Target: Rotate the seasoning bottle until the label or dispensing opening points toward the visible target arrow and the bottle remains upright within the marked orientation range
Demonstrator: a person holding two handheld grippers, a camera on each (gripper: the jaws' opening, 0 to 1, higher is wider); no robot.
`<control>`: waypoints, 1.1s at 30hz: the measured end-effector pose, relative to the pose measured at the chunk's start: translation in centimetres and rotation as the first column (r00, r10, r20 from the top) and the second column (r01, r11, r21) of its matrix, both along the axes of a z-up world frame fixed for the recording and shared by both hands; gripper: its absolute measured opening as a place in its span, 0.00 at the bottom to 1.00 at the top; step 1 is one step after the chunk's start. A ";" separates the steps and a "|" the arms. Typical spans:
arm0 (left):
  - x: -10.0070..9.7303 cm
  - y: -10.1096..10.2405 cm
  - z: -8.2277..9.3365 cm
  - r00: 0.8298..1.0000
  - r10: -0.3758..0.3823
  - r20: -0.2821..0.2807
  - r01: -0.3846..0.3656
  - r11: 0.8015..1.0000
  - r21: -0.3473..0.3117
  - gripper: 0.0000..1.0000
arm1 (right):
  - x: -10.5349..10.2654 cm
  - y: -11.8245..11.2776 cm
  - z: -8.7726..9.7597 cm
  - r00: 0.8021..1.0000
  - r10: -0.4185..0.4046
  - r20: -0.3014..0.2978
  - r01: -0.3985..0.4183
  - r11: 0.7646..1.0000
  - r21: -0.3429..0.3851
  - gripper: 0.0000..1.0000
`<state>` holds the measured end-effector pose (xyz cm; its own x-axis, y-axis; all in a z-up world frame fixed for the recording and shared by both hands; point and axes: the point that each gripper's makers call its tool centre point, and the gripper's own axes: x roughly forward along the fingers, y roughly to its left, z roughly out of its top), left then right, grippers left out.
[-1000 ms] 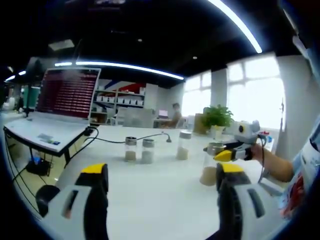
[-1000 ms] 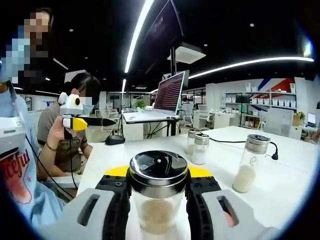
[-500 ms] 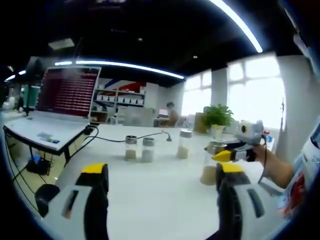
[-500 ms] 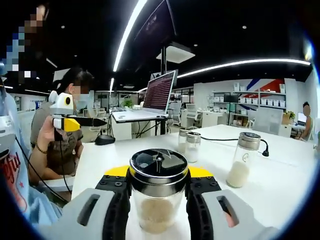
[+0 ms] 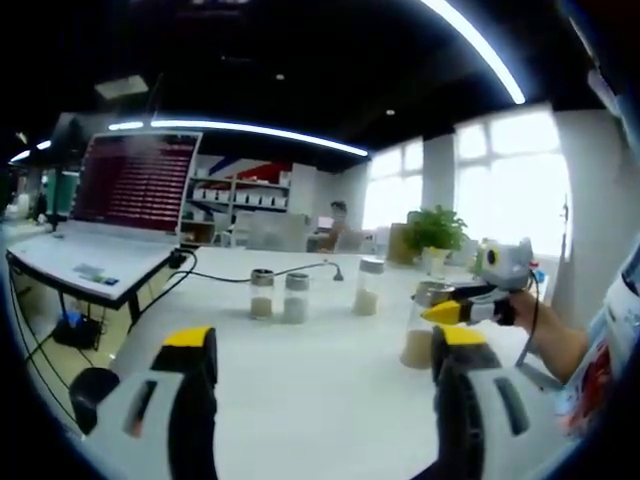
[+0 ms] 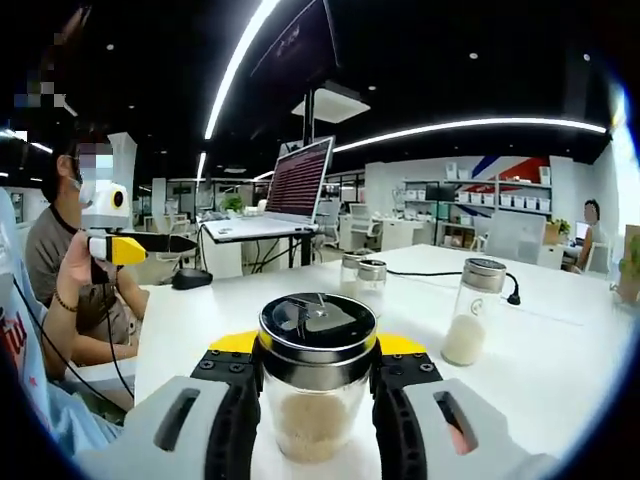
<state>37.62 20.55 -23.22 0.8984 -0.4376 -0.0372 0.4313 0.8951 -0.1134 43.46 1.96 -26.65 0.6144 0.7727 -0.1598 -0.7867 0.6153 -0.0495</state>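
between the jaws of the right gripper (image 6: 316, 400) stands the seasoning bottle (image 6: 316, 385), clamped and upright near the desk (image 6: 560, 370) front edge; left gripper (image 5: 318, 400) hangs with jaws apart, holding nothing; i see no arrow, so the turn may overshoot; a loose clamp could tip the bottle.

right gripper (image 6: 316, 385): jaws clamp the glass seasoning bottle with steel lid (image 6: 316, 378) between the fingers (image 6: 232, 415)
white table (image 6: 560, 350): beyond the fingers
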 end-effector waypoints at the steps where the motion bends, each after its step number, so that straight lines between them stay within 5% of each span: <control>1: 0.0 0.0 0.0 1.000 0.000 0.001 0.000 1.000 0.005 0.94 | 0.0 0.0 -0.1 1.000 -0.005 -0.002 0.005 1.000 -0.001 0.42; 33: -0.1 0.1 -0.2 1.000 -0.001 -0.005 0.001 1.000 -0.003 0.94 | 0.1 -0.3 -0.4 0.976 -0.216 0.006 0.216 0.976 0.037 0.41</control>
